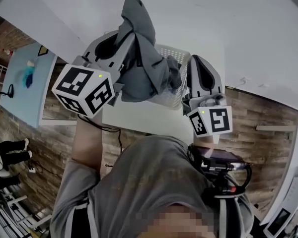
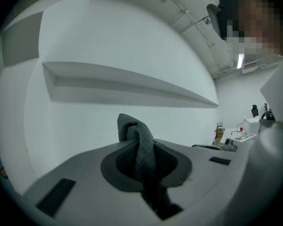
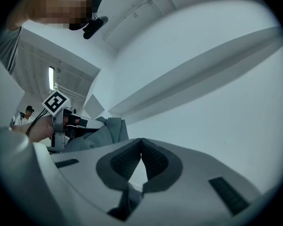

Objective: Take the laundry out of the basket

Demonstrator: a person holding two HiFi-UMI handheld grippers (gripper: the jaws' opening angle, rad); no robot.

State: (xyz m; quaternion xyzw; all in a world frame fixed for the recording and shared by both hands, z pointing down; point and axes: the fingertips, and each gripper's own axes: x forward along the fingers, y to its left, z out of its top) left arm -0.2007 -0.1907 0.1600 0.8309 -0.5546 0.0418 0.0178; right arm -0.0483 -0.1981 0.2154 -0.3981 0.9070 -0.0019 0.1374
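A grey garment [image 1: 144,68] hangs bunched in the air, and my left gripper [image 1: 126,41] is shut on it. In the left gripper view the cloth [image 2: 134,131] is pinched between the left gripper's [image 2: 139,142] pads and sticks out above them. Behind the garment is the white lattice basket [image 1: 178,53], mostly hidden. My right gripper [image 1: 196,61] is raised just right of the cloth. Its tips [image 3: 141,140] touch, with nothing seen between them. In the right gripper view the left gripper [image 3: 61,124] and the garment [image 3: 106,131] appear at the left.
The basket rests on a white surface [image 1: 139,115] above a wood-pattern floor [image 1: 268,113]. A pale blue panel [image 1: 25,83] lies at the left. A person's legs [image 1: 12,150] show at the far left. A black device [image 1: 216,160] is strapped to my chest.
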